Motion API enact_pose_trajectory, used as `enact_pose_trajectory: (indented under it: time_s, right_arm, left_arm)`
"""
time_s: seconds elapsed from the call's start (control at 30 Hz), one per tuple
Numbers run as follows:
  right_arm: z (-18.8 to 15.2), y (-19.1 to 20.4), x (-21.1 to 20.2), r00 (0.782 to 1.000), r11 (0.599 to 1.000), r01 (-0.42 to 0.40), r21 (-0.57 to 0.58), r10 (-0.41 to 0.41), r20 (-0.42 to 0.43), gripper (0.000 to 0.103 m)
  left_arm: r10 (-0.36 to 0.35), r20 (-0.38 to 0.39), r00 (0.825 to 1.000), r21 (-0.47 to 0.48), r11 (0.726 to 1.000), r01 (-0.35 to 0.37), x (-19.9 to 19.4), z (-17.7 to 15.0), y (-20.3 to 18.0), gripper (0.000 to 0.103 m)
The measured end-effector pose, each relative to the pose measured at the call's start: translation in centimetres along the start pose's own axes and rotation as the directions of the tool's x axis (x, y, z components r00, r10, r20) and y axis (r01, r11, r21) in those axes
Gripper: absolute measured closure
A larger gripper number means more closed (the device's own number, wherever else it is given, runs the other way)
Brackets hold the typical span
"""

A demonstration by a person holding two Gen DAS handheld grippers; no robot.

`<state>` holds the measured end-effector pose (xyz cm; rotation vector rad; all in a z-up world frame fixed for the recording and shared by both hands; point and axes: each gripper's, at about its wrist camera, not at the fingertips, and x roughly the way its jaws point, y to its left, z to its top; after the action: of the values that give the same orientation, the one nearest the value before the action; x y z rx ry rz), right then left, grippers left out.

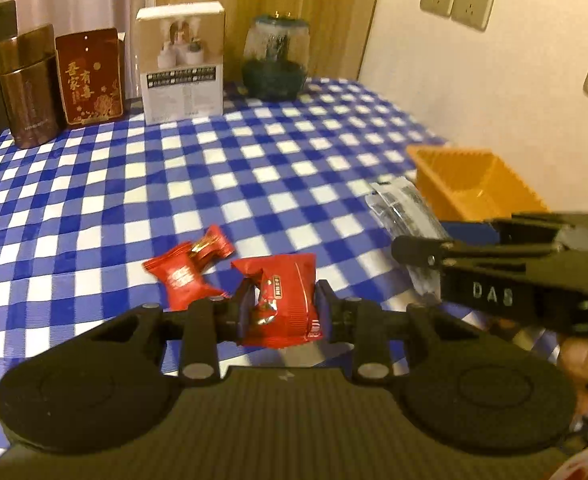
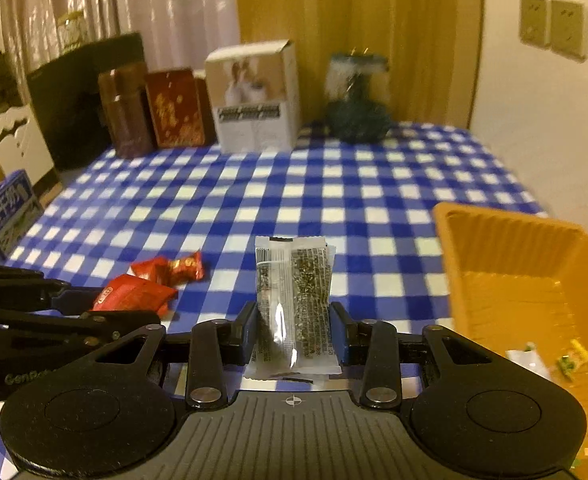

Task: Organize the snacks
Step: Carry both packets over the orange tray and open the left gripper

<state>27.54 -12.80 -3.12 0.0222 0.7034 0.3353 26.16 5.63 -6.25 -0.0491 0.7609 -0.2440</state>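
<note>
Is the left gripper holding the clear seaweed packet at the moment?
No, the left gripper is shut on a red snack packet.

Two close wrist views, shared tablecloth [image 1: 213,168]

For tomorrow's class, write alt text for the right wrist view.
The right gripper holds a clear seaweed packet above a blue-checked tablecloth, beside an orange tray on its right. To its left, the left gripper holds a red candy packet.
</note>
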Motion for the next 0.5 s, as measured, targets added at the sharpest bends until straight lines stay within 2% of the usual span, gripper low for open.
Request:
enact_pose_trajectory:
  time_s: [0.27, 0.5]
  right_arm:
    - [-0.7, -2.4, -4.4, 0.994, 0.996, 0.06, 0.062, -0.065, 0.089, 0.065]
    - [-1.5, -6.1, -7.7, 0.978, 0.98, 0.129, 0.155, -0.151, 0.142, 0.065]
  left_arm:
    - [-0.039, 0.056, 0.998, -0.001, 0.999, 0.039, -1.3, 1.2, -3.4, 0.074]
    - [-0.095, 0.098, 0.991, 0.034, 0.995, 0.092, -1.4, 2.3, -6.8, 0.074]
